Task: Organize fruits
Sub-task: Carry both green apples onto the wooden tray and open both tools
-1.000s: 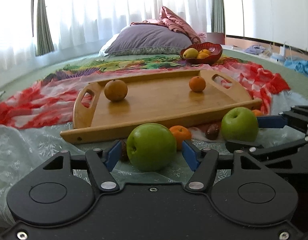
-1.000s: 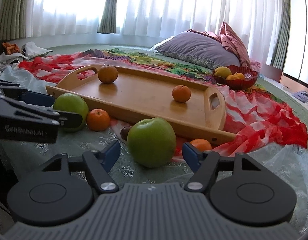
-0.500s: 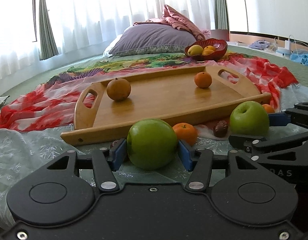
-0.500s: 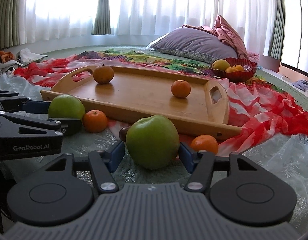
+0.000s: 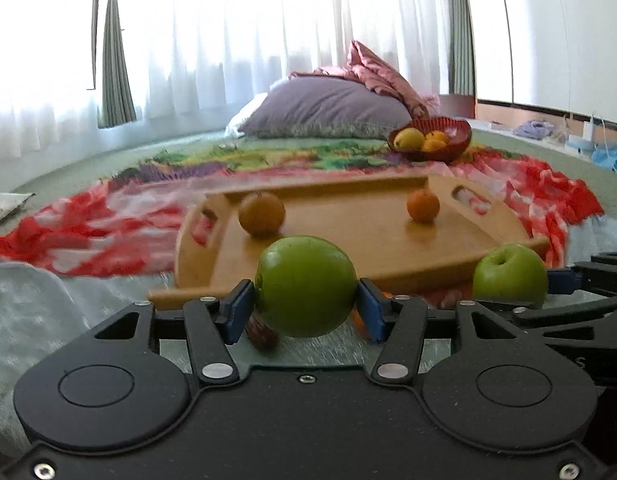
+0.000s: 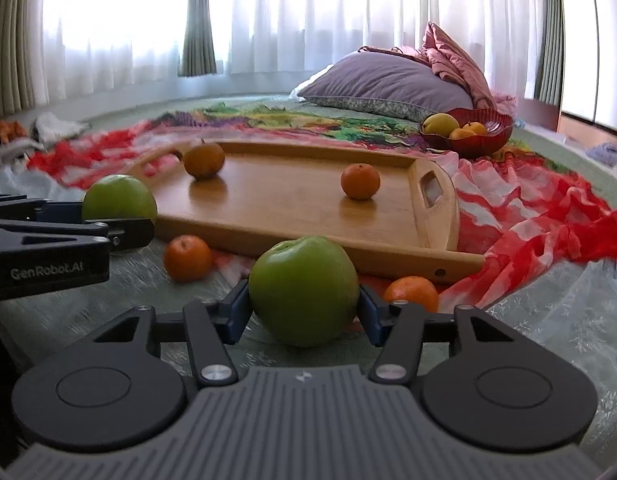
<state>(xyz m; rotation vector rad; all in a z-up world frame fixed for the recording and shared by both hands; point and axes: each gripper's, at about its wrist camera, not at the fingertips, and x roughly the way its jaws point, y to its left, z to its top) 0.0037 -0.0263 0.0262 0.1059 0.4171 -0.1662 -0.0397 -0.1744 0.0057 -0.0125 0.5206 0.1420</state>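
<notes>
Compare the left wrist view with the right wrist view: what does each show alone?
Left wrist only: a dark brown fruit, blue fabric far right. Right wrist only: a clothes heap far left, a GenRobot.AI label. Both: wooden tray, red bowl, the green apple gripped in the left tongs, the second apple between the closing right tongs.

Both wrist cameras sit low, side by side, facing the long wooden handled tray (image 5: 372,236) (image 6: 292,196) and curtained windows.
</notes>
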